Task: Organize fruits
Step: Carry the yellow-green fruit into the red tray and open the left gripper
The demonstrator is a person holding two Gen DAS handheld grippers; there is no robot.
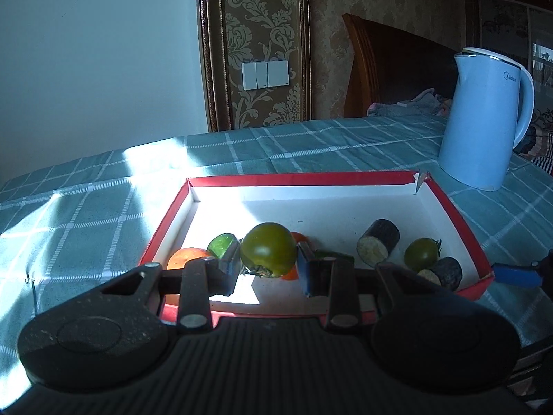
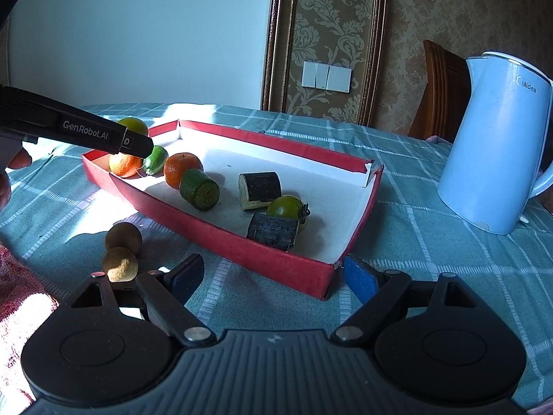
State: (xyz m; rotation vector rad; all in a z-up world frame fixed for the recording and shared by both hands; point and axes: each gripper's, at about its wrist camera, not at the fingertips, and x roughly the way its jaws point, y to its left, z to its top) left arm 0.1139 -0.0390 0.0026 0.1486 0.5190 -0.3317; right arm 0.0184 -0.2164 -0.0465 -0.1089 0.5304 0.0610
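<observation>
- Two views, left wrist first. The left gripper (image 1: 268,264) grasps a large green tomato (image 1: 268,254) between its two pads, which press on opposite flanks at the widest girth; the stalk end points down and toward the camera. The fruit hangs above the near-left part of the red box (image 1: 297,178), over an orange fruit (image 1: 186,257) and a small green fruit (image 1: 222,244).
- Handling, as a judgement: the tomato looks smooth, round and firm, light enough for a moderate squeeze, yet apt to slip or bruise; a hold across the widest girth suits it best.
- Also in the box: two dark cut cylinders (image 1: 378,246) and a small green tomato (image 1: 421,254). A blue kettle (image 1: 484,117) stands beyond the far right corner.
- Right wrist view. The right gripper (image 2: 273,278) is spread wide and holds nothing; its fingers straddle the box's near corner (image 2: 328,276), whether touching it is unclear.
- Two brown round fruits (image 2: 122,250) lie on the checked tablecloth (image 2: 432,269) outside the box, just beside the right gripper's left finger.
</observation>
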